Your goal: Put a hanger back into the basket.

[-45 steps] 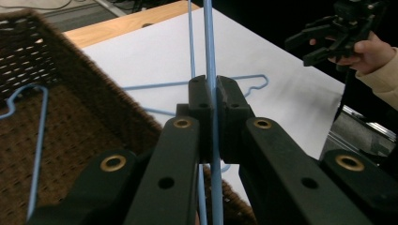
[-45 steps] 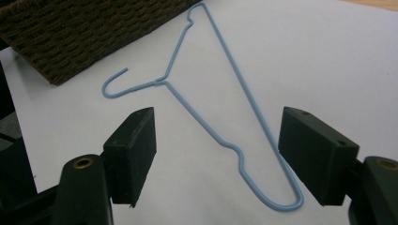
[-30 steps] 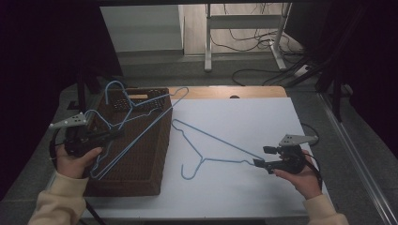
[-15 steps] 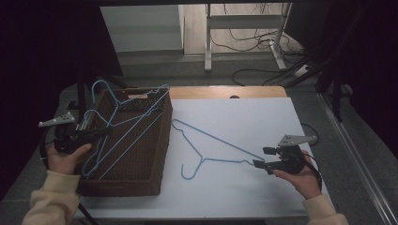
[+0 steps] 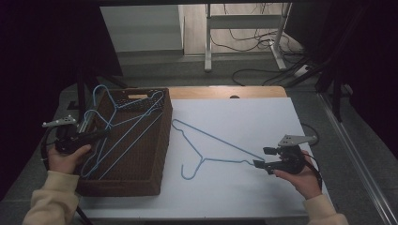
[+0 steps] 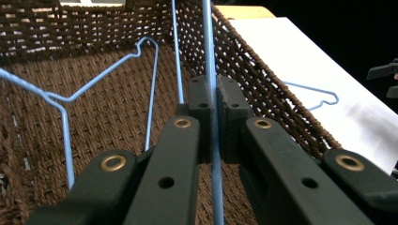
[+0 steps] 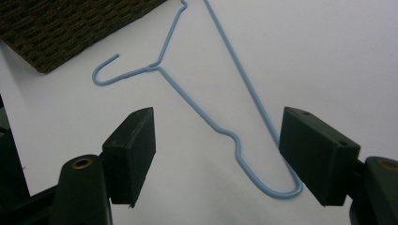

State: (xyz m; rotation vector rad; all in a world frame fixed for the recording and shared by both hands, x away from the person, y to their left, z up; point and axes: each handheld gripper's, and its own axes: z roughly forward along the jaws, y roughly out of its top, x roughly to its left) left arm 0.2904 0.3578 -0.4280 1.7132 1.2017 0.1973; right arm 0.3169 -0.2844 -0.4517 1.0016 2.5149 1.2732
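Note:
A brown wicker basket (image 5: 162,140) stands on the table's left side with blue wire hangers (image 5: 127,136) in it. My left gripper (image 5: 104,133) reaches in over the basket's left rim. In the left gripper view it (image 6: 213,101) is shut on one hanger's wire (image 6: 210,42), and a second hanger (image 6: 141,70) lies on the basket floor. Another blue hanger (image 5: 220,140) lies flat on the white tabletop (image 5: 263,117). My right gripper (image 5: 260,158) is at that hanger's right corner. In the right gripper view it (image 7: 225,154) stands open with the bent corner (image 7: 244,159) between its jaws.
The basket's corner (image 7: 70,28) lies up and to the left of the lying hanger's hook (image 7: 105,70). A wooden strip (image 5: 225,92) edges the table's far side. Beyond it are metal stand legs (image 5: 206,42) and floor cables (image 5: 244,47).
My left gripper has pulled the held hanger to the left; its hook no longer juts past the basket's right rim. The right gripper and the lying hanger have not moved.

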